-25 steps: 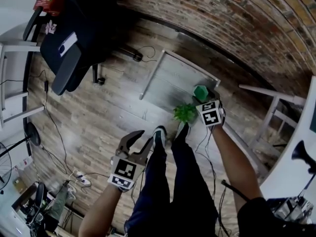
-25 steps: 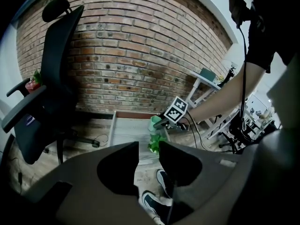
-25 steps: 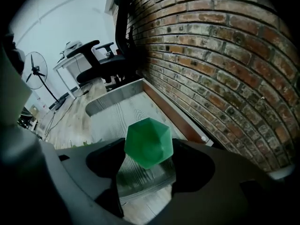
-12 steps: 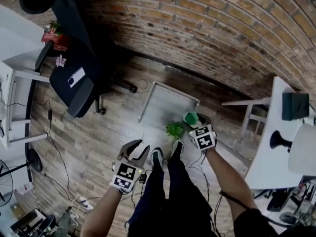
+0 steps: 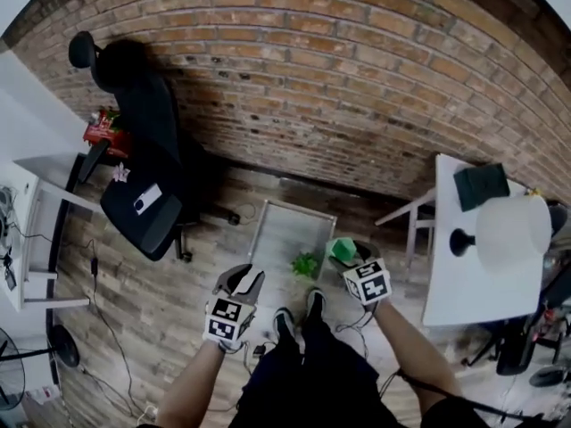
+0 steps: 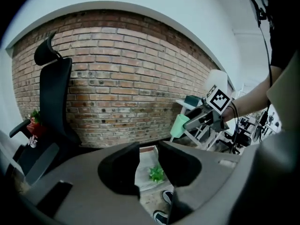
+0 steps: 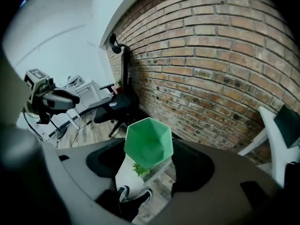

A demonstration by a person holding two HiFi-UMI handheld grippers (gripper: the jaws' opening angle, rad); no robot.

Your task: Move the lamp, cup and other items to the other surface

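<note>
Red brick wall (image 5: 294, 78) backs a wooden floor (image 5: 161, 301) in the head view, where the right gripper (image 5: 350, 261) carries a green faceted plastic cup (image 5: 342, 250) near a low grey table (image 5: 287, 230), with the left gripper (image 5: 239, 282) level beside it. Left gripper view: jaws partly apart with nothing between them, and a small green plant (image 6: 156, 173) on the table showing through the gap. Right gripper view: jaws set wide, clamped on the cup's sides
</note>
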